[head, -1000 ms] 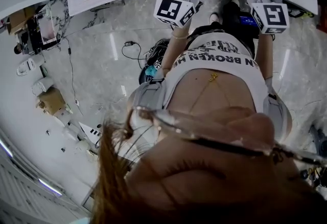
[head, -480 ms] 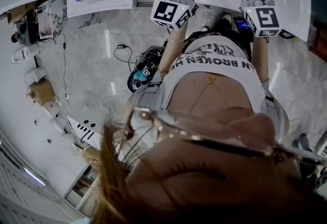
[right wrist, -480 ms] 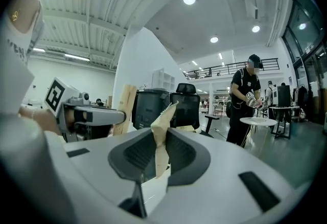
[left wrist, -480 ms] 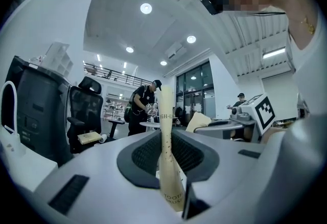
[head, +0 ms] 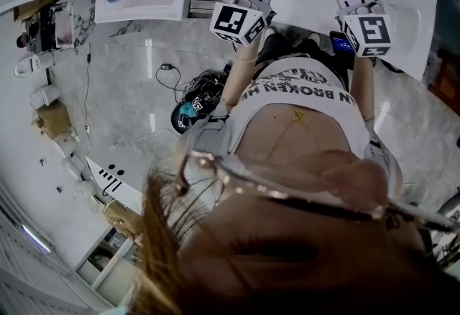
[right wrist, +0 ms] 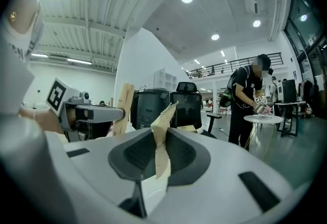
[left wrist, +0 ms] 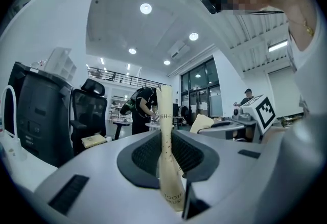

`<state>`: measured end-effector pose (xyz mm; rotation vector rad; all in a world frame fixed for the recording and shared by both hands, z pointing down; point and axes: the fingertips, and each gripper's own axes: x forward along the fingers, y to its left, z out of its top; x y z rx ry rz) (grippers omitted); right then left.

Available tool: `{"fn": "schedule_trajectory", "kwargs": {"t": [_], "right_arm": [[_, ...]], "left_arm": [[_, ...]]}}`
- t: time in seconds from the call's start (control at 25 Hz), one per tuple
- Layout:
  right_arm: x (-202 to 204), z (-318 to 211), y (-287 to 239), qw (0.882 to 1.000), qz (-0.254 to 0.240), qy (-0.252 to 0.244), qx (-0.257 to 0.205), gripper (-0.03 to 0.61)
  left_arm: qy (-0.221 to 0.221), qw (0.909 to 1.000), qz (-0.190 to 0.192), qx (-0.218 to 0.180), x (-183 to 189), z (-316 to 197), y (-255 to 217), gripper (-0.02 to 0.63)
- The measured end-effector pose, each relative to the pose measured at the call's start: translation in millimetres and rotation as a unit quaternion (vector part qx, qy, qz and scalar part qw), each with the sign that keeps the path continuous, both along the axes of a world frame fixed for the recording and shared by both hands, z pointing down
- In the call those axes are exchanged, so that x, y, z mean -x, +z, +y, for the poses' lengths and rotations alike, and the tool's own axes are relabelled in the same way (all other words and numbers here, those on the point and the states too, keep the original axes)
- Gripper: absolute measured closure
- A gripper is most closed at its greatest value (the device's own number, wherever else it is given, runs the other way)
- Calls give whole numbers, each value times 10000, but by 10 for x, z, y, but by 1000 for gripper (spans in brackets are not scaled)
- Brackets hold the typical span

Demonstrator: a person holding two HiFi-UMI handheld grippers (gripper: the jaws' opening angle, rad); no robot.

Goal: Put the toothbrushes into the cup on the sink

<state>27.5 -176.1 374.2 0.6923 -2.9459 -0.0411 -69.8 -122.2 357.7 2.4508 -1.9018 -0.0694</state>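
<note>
Grey marble floor (head: 122, 98) with cables (head: 188, 80) underfoot, black office chairs (left wrist: 88, 110) in the open hall behind. Left gripper (left wrist: 164, 138) is closed narrow on a cream toothbrush packet (left wrist: 165, 110), which stands upright with its top poking past the jaw tips. Right gripper (right wrist: 159, 138) likewise pinches a torn brown toothbrush packet (right wrist: 163, 118), also upright. In head view both gripper tips are side by side, apart, over the white sink (head: 406, 15).
</note>
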Motion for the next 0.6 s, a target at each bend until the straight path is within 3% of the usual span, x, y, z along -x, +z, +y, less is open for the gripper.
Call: {"fn": "schedule_trajectory", "kwargs": {"t": [0.32, 0.6], "right_arm": [[56, -302, 13, 9988, -3, 480, 78, 508], [521, -571, 115, 9954, 90, 920, 257, 508]], "left_arm": [[234, 9997, 70, -52, 266, -335, -13, 545], [614, 9981, 78, 60, 840, -674, 64, 545]]}}
